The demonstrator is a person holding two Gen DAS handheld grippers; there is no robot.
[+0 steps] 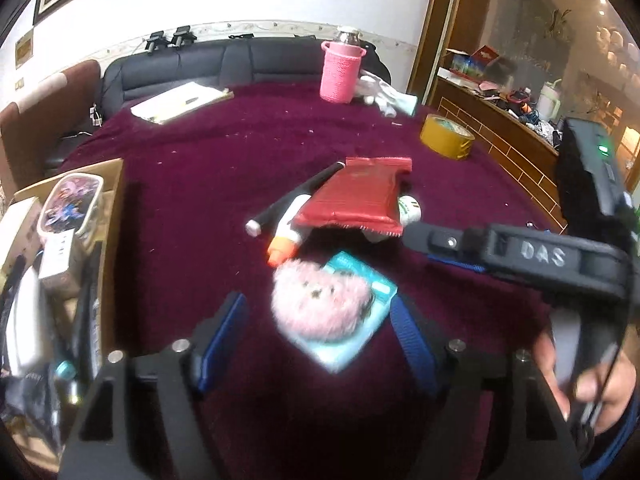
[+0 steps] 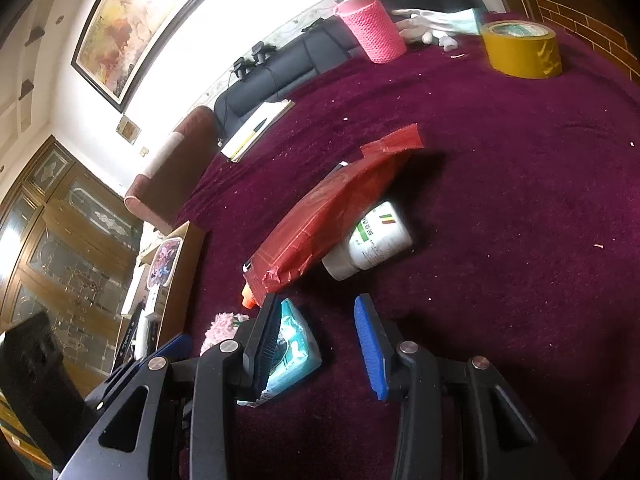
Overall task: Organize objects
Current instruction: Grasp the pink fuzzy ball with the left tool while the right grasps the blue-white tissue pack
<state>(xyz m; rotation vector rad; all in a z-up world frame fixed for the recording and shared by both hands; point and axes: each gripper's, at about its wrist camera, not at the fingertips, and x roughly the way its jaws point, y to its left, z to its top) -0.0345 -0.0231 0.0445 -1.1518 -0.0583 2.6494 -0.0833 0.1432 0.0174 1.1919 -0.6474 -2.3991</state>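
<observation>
A pink fluffy item on a teal card [image 1: 320, 304] lies on the maroon cloth between my left gripper's [image 1: 320, 340] open blue fingers. Beyond it lies a pile: a red packet [image 1: 356, 200] over a white bottle [image 2: 372, 240], a black marker [image 1: 296, 200] and an orange-capped tube [image 1: 284, 248]. My right gripper [image 2: 320, 340] is open, with the teal card [image 2: 292, 352] by its left finger. It shows in the left wrist view as a black arm [image 1: 520, 256] reaching in from the right.
A cardboard box [image 1: 112, 184] full of items stands at the left table edge. A pink knitted bottle sleeve [image 1: 340, 72], yellow tape roll [image 1: 448, 136], papers [image 1: 180, 100] and white gloves [image 1: 392, 96] lie further back. A sofa and a cabinet stand behind.
</observation>
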